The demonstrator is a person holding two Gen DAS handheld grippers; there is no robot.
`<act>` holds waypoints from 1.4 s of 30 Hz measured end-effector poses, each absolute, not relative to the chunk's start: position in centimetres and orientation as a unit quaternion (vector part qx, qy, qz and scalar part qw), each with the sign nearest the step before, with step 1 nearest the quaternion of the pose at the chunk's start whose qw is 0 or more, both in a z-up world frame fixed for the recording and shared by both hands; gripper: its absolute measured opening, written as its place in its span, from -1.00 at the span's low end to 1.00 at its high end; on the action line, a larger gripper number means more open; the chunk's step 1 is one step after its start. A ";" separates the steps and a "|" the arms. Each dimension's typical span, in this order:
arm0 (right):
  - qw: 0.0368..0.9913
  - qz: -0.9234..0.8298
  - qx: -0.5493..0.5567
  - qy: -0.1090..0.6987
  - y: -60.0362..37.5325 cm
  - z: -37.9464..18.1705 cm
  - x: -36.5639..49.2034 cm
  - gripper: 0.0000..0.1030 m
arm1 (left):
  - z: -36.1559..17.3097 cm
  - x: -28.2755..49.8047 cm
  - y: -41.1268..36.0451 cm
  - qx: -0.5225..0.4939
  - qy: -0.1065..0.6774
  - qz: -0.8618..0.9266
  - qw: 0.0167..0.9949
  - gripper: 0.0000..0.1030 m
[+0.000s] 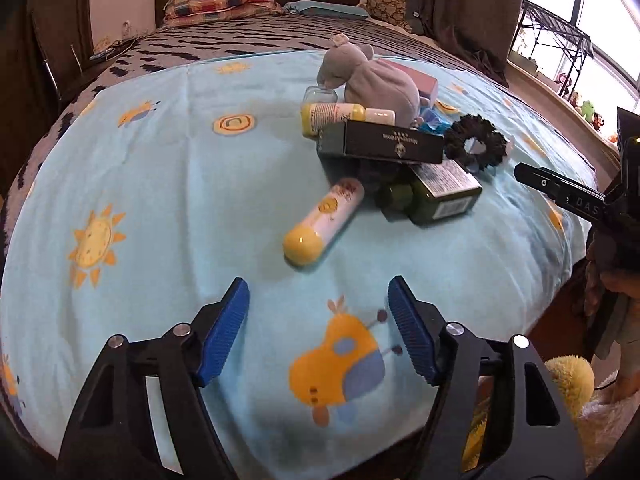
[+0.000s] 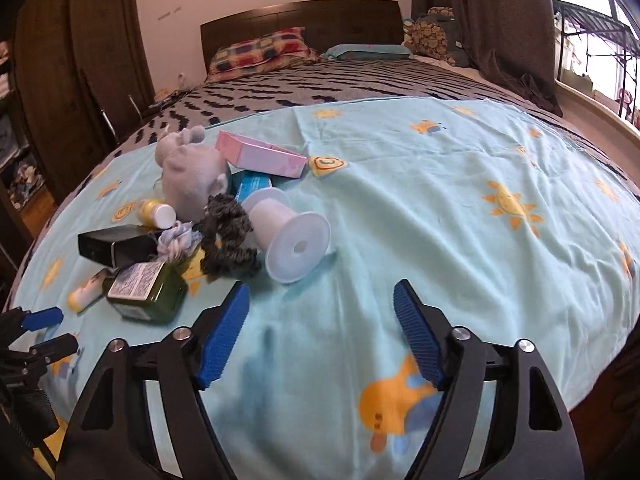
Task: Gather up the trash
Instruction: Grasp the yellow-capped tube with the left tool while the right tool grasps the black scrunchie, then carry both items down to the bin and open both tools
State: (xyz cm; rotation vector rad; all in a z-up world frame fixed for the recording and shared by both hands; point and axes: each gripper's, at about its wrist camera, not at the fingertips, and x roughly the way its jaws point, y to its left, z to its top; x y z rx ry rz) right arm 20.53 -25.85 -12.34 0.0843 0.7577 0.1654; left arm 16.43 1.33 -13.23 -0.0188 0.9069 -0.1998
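Observation:
A heap of items lies on a light blue blanket [image 1: 160,200] spread over the bed. Nearest my left gripper [image 1: 318,300] is a white tube with a yellow cap [image 1: 324,220], lying apart from the fingers. Behind it sit a dark green bottle [image 1: 432,196], a black box [image 1: 384,144], a yellow bottle [image 1: 340,114], a black scrunchie [image 1: 476,144] and a grey plush toy [image 1: 376,80]. My right gripper [image 2: 320,304] hangs open over bare blanket, just in front of a white plastic spool [image 2: 288,232], the scrunchie [image 2: 228,232] and the green bottle [image 2: 148,288]. Both grippers hold nothing.
A pink box [image 2: 260,156] and a blue packet [image 2: 252,184] lie behind the plush toy [image 2: 192,176]. The bed's near edge [image 1: 568,280] drops off at the right, with a yellow fluffy thing [image 1: 572,380] on the floor. Pillows [image 1: 220,0] and a headboard stand far back.

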 end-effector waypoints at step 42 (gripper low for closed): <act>0.924 0.179 0.029 0.338 -20.7 -8.9 18.8 -0.65 | -10.8 16.1 0.2 0.015 0.400 -0.142 0.905 -0.63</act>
